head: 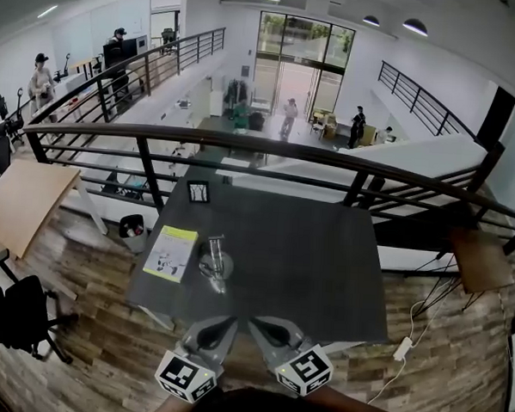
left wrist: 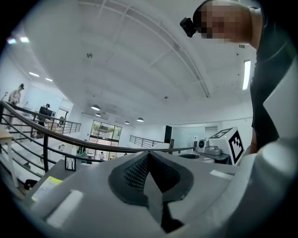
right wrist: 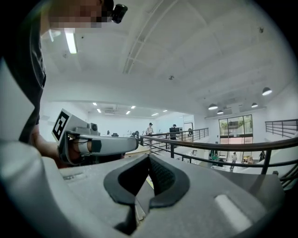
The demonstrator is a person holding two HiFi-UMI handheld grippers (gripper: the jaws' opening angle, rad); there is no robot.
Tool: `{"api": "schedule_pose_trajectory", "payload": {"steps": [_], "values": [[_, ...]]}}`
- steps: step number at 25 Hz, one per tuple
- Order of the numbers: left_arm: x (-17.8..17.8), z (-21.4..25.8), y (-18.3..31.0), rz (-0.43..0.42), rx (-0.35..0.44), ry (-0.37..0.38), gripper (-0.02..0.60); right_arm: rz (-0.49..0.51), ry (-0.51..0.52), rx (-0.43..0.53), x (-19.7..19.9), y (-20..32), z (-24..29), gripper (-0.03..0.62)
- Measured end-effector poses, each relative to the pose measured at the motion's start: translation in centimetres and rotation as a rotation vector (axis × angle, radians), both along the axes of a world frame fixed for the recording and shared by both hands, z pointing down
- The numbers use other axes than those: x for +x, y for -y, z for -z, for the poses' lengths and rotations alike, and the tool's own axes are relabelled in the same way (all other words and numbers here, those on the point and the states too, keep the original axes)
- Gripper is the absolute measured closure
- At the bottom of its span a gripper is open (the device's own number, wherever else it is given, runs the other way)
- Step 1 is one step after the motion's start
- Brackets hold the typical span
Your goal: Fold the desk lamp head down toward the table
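Note:
The desk lamp [head: 213, 263], small and silvery with a round base and thin arm, stands on the left half of the dark table [head: 306, 255]. How its head is set is too small to tell. Both grippers hover at the table's near edge, short of the lamp and apart from it. My left gripper [head: 229, 322] [left wrist: 148, 155] has its jaws together with nothing between them. My right gripper [head: 256, 323] [right wrist: 149, 158] is also shut and empty. Each gripper view shows the other gripper alongside. The lamp is hidden in both gripper views.
A yellow-green booklet [head: 171, 252] [left wrist: 49, 183] lies left of the lamp. A small picture frame [head: 198, 192] [left wrist: 70, 162] stands at the table's far left corner. A black railing [head: 269, 145] runs behind the table. A wooden desk [head: 21, 201] and office chair [head: 15, 313] are at left.

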State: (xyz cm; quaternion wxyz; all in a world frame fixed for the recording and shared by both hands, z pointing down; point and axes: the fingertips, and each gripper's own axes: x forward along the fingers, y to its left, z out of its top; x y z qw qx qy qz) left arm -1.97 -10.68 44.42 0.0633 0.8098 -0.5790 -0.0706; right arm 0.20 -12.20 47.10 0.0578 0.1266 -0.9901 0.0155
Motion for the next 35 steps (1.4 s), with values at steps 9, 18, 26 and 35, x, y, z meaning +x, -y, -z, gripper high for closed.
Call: {"api": "schedule_pose_trajectory", "payload": {"steps": [9,18,26,35], "values": [[1.9,0.0,-4.2,0.081,-0.016,-0.043,0.58,0.06,0.022,-0.046,2.5,-3.8,-0.3,0.591],[2.1,0.4,-8.1,0.093,-0.02,-0.011,0.58,0.073,0.056,-0.037,1.9,-8.1,0.3,0.591],[0.5,0.3,-13.7,0.096,-0.031,-0.011,0.58,0.071,0.066,-0.037,0.1,-13.6,0.9,0.591],[-0.4,0.3,-19.5,0.053,-0.019,-0.011,0.58,0.033,0.082,-0.022,-1.0,-19.1,1.4,0.591]]}}
